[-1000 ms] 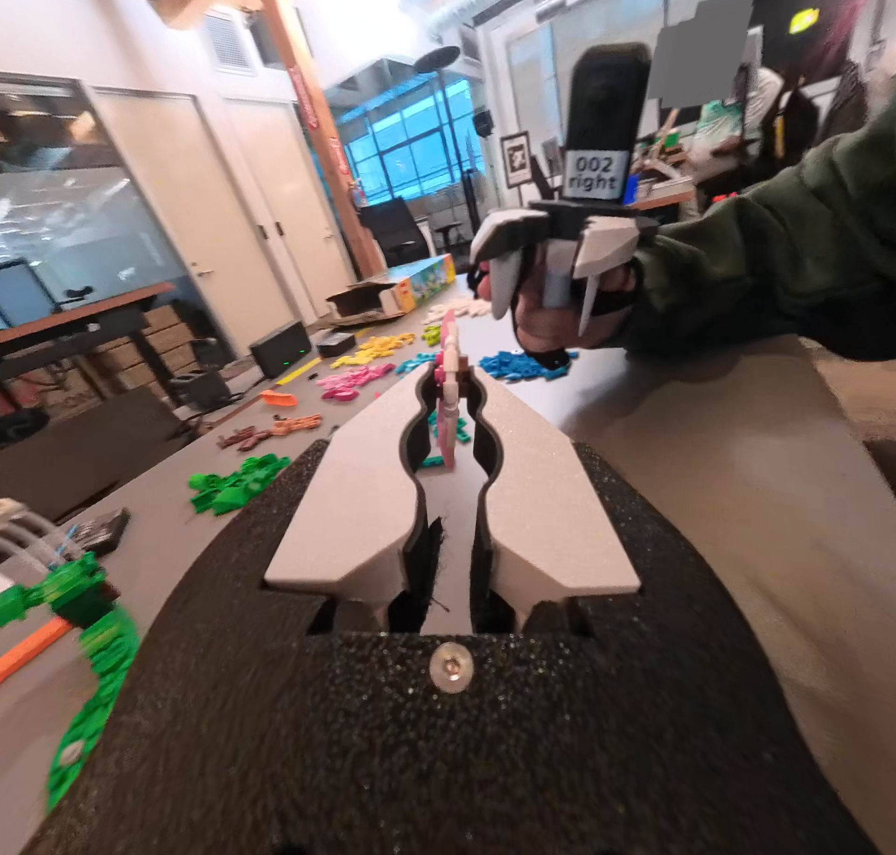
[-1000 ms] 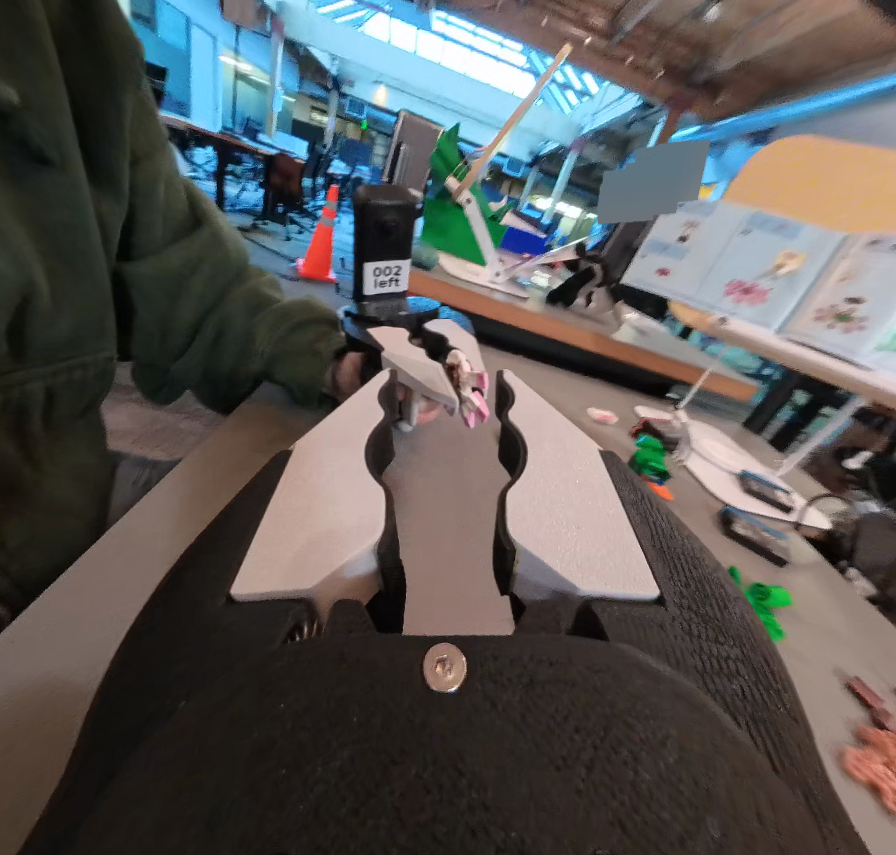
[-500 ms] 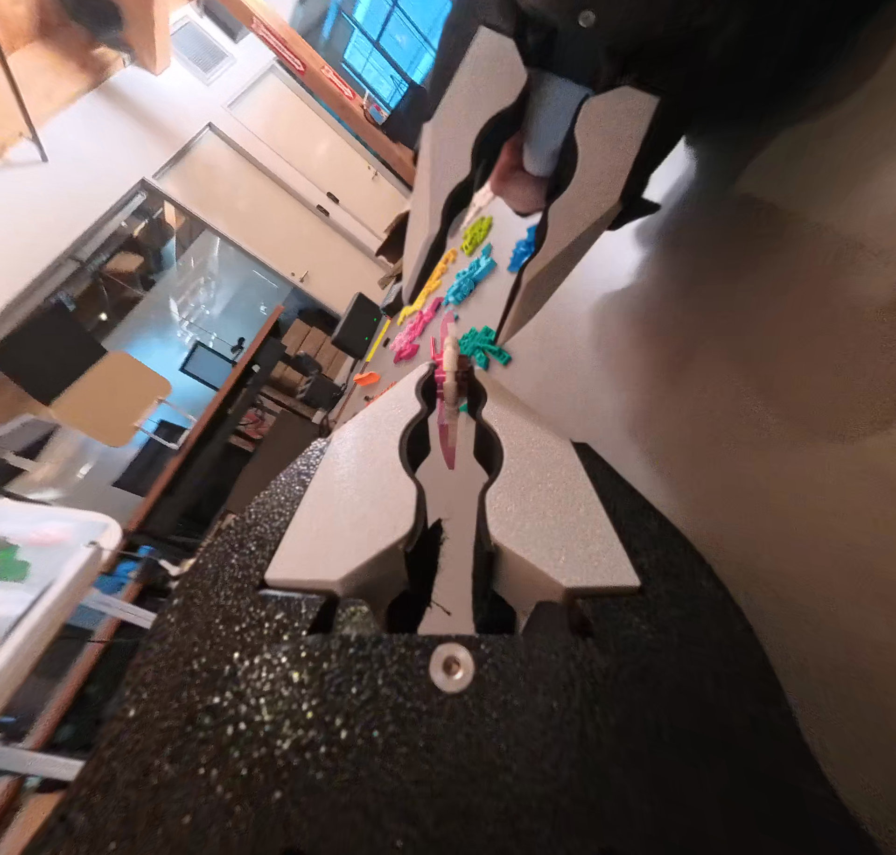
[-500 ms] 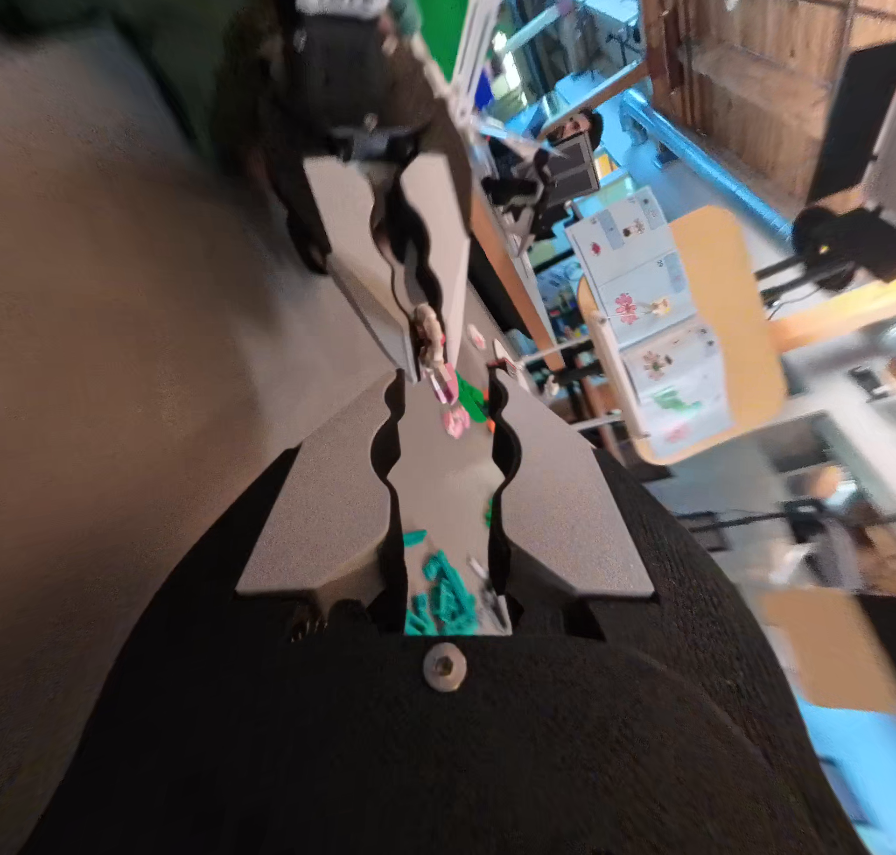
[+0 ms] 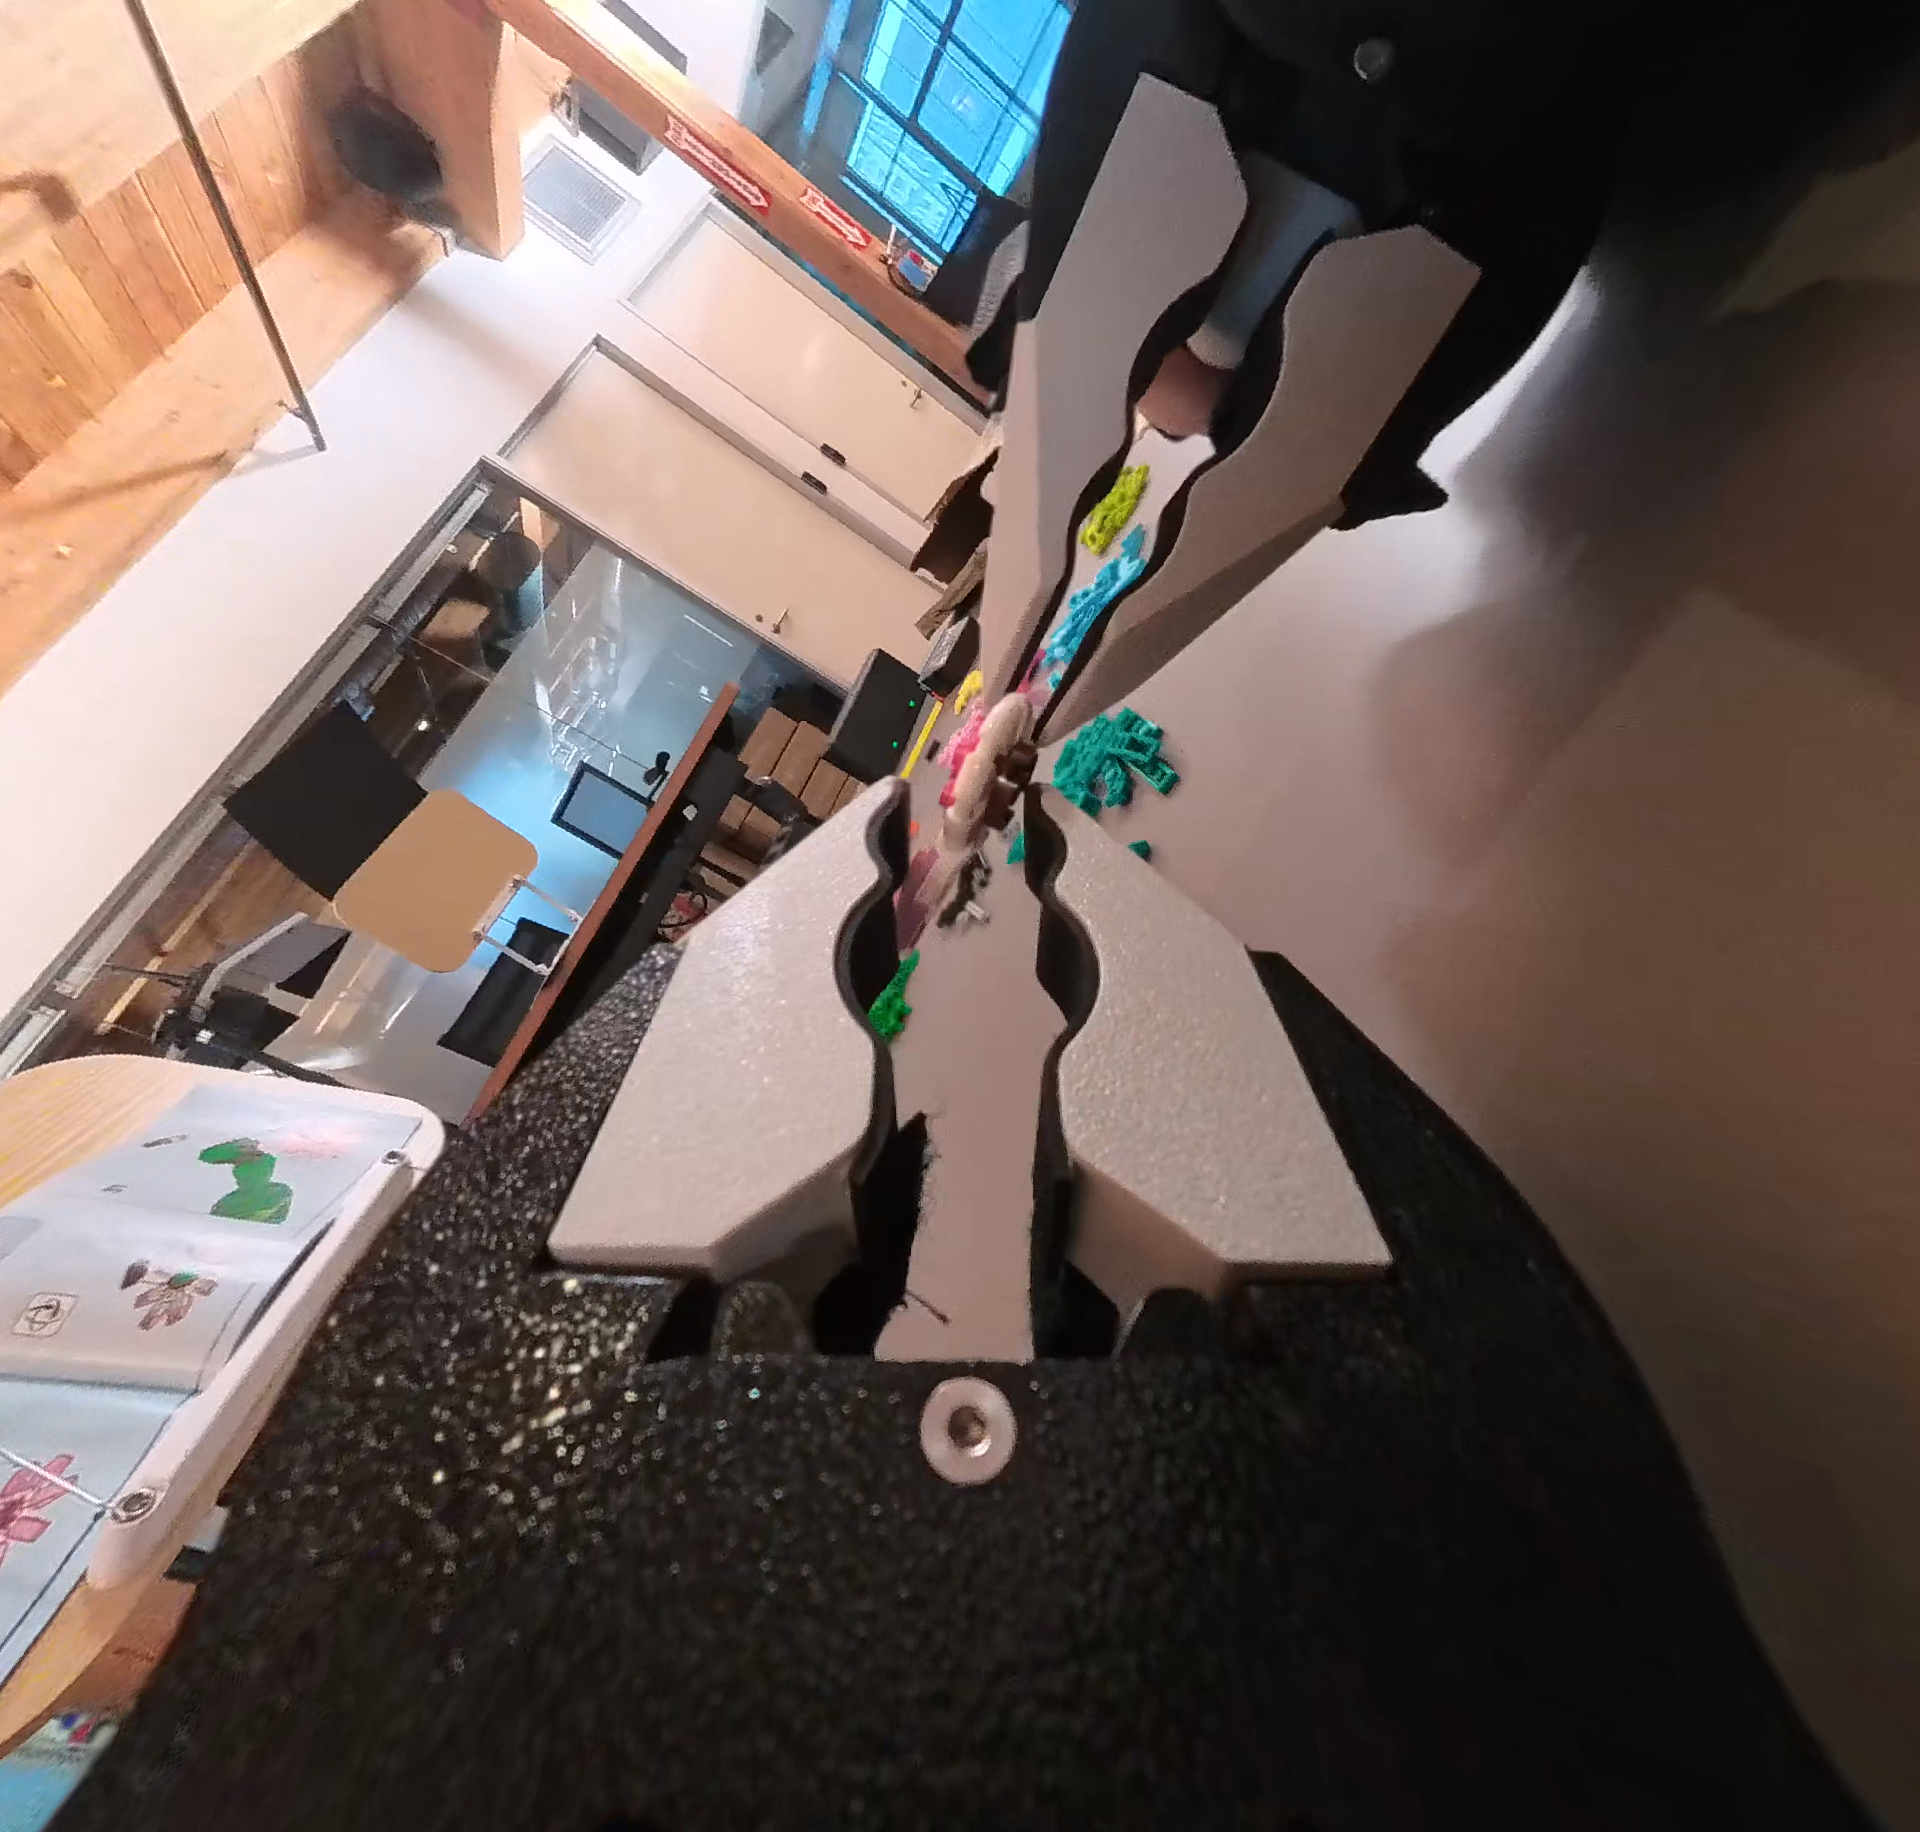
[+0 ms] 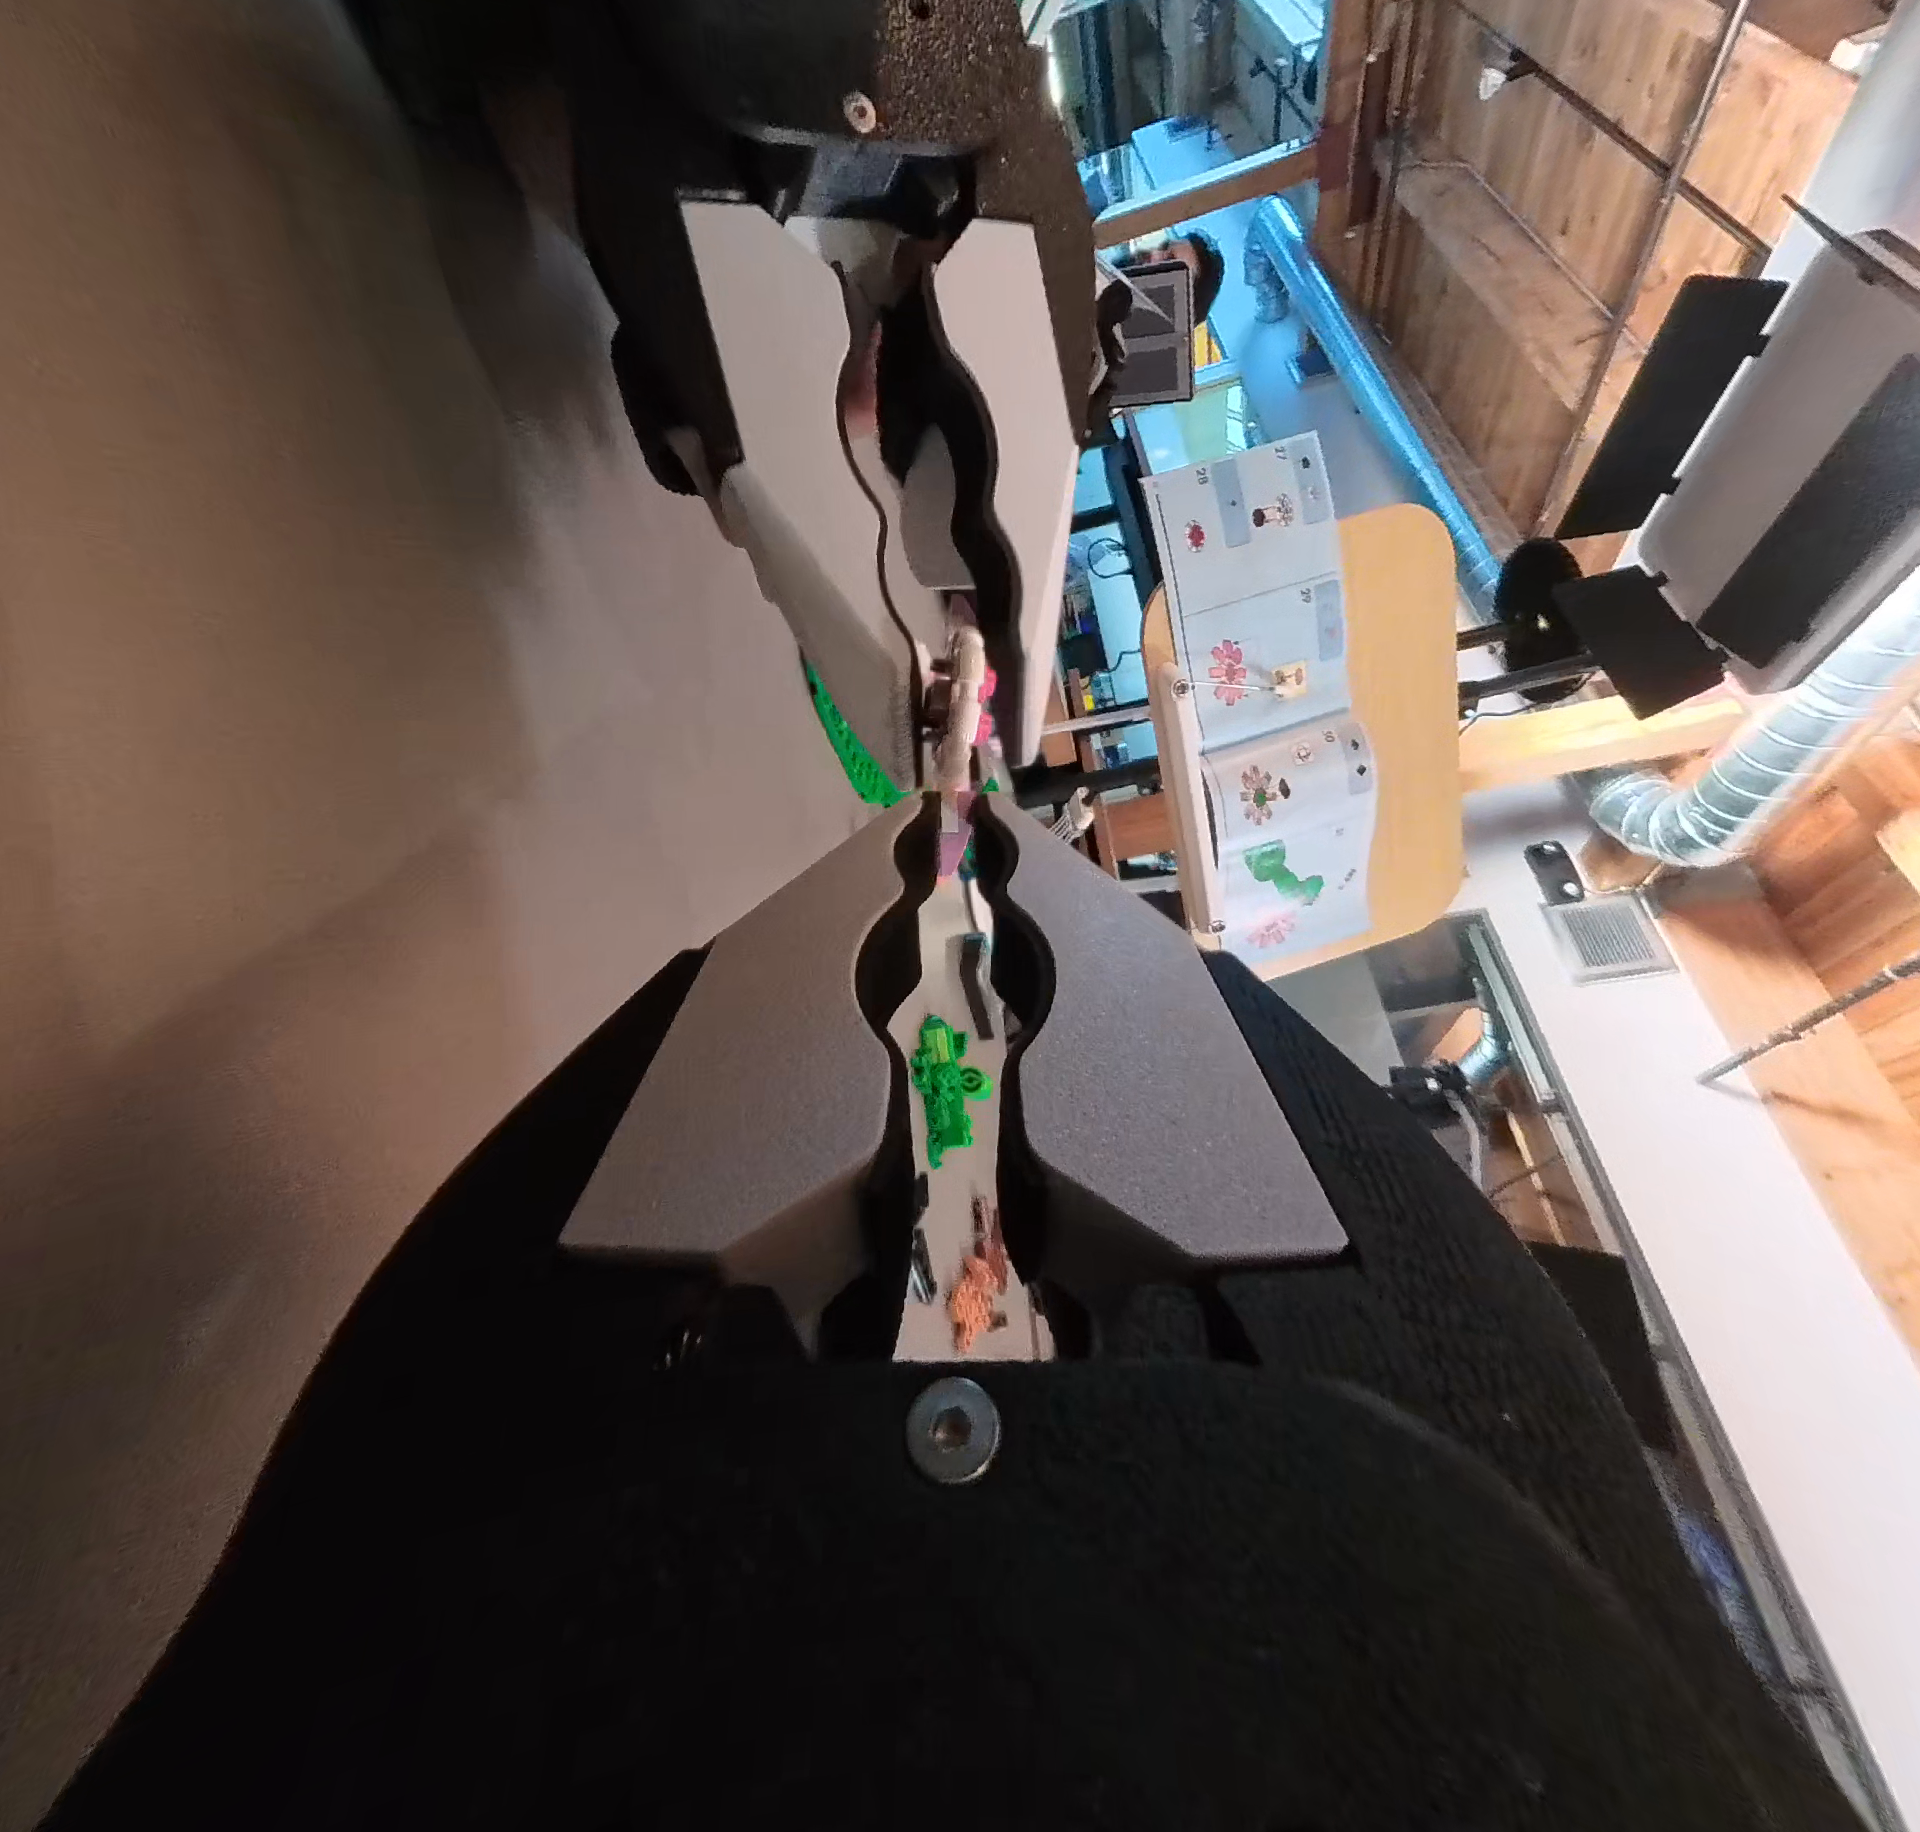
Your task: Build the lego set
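A small lego flower with pink petals, a cream part and a brown part hangs in the air between both grippers. My right gripper is shut on a pink petal of the flower. In the left wrist view the right gripper reaches down from above onto the flower. My left gripper has its jaws parted, with the flower tilted in the gap. In the right wrist view the left gripper comes from above, tip to tip with the right one.
Both views are rolled sideways over the grey table. Sorted brick piles lie on it: teal, cyan, lime, green and orange-brown. An open instruction booklet stands on a wooden holder.
The right gripper has come in and shut on the flower's petal. The left gripper's jaws have widened. Both grippers have rolled sideways and come tip to tip.
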The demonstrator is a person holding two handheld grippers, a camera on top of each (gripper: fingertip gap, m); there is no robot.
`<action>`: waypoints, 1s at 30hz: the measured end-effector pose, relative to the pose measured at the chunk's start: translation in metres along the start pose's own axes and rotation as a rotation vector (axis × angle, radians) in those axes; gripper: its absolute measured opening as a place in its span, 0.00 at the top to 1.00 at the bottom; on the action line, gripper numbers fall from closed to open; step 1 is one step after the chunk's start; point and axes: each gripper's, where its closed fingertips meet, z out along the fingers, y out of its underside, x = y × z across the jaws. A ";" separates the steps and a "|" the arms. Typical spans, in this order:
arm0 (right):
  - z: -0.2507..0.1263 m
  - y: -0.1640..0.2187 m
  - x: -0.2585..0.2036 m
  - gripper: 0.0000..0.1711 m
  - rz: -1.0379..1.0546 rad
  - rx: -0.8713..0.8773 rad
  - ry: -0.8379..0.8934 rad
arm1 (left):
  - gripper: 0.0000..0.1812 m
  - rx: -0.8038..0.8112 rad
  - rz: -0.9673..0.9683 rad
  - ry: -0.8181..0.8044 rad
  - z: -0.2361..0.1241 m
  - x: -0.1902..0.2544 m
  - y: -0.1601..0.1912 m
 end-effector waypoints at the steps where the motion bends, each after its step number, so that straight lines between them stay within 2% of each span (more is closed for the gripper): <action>1: 0.000 -0.001 0.002 0.98 0.001 0.006 0.009 | 0.89 0.008 -0.008 -0.011 -0.001 -0.002 -0.001; 3: -0.002 -0.002 0.004 0.98 0.007 0.015 0.023 | 0.88 0.013 -0.027 -0.037 -0.001 -0.007 -0.001; 7: -0.003 -0.003 0.010 0.98 0.003 0.020 0.057 | 0.79 0.039 -0.070 -0.097 -0.004 -0.019 -0.003; 10: -0.005 -0.007 0.013 0.98 -0.005 0.040 0.077 | 0.77 0.078 -0.100 -0.105 -0.007 -0.023 -0.008; 13: -0.006 -0.008 0.016 0.98 0.097 0.073 0.060 | 0.78 0.099 -0.117 -0.109 -0.008 -0.024 -0.010; 19: -0.007 -0.008 0.017 0.97 0.438 0.161 -0.058 | 0.78 0.150 -0.189 -0.079 -0.011 -0.024 -0.015; 22: -0.007 -0.009 0.017 0.97 0.516 0.187 -0.090 | 0.78 0.179 -0.227 -0.051 -0.012 -0.021 -0.019; 30: -0.008 -0.010 0.016 0.98 0.618 0.229 -0.141 | 0.87 0.210 -0.245 -0.002 -0.012 -0.014 -0.023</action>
